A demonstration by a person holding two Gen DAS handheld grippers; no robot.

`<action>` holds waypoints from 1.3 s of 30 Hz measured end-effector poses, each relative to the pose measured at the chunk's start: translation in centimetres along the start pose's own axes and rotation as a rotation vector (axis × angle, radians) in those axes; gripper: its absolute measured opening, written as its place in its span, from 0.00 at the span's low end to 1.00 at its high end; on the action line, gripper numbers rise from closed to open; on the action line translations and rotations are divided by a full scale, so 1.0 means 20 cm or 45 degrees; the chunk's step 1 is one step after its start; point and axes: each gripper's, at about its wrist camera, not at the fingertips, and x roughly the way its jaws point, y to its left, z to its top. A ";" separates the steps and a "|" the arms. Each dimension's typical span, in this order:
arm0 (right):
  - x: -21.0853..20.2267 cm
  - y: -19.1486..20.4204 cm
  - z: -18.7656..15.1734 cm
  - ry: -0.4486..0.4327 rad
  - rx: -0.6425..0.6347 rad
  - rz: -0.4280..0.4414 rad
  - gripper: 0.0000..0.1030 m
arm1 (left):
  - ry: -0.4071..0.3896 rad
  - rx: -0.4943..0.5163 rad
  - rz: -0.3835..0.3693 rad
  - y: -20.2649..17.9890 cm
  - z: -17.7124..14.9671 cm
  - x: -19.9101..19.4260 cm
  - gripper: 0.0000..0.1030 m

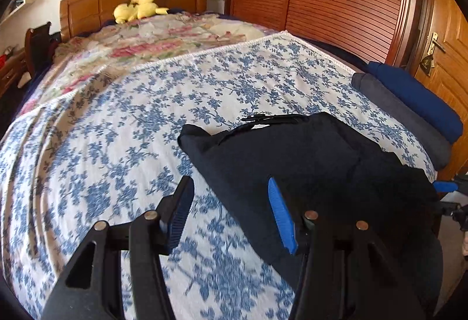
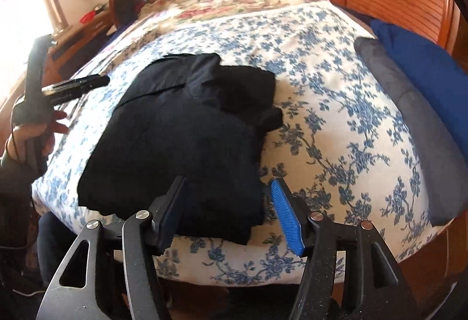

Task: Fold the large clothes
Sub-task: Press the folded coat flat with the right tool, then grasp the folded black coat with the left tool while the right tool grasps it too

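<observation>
From the left wrist, the left gripper hangs with fingers spread, holding nothing, over the bedspread. The black garment lies folded into a thick bundle near the bed's foot.

From the right wrist, the right gripper is spread wide, empty, above the garment's near edge; folded layers overlap unevenly, one corner sticking out.
</observation>
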 end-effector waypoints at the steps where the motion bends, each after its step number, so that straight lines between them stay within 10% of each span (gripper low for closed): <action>1: 0.02 -0.01 0.00 0.008 0.003 -0.020 0.60 | 0.008 0.003 0.001 0.01 0.01 0.04 0.50; 21: 0.34 -0.10 -0.03 0.139 0.191 0.234 0.61 | 0.155 -0.249 -0.062 0.18 0.00 0.47 0.53; 27: 0.35 -0.07 -0.04 0.142 0.167 0.316 0.48 | 0.157 -0.293 -0.090 0.19 0.00 0.51 0.52; 34: 0.24 -0.03 -0.04 0.042 0.082 0.375 0.17 | 0.171 -0.227 -0.034 0.14 0.03 0.48 0.11; 39: 0.16 -0.07 -0.01 -0.034 0.089 0.383 0.11 | 0.113 -0.175 0.013 0.08 0.06 0.34 0.05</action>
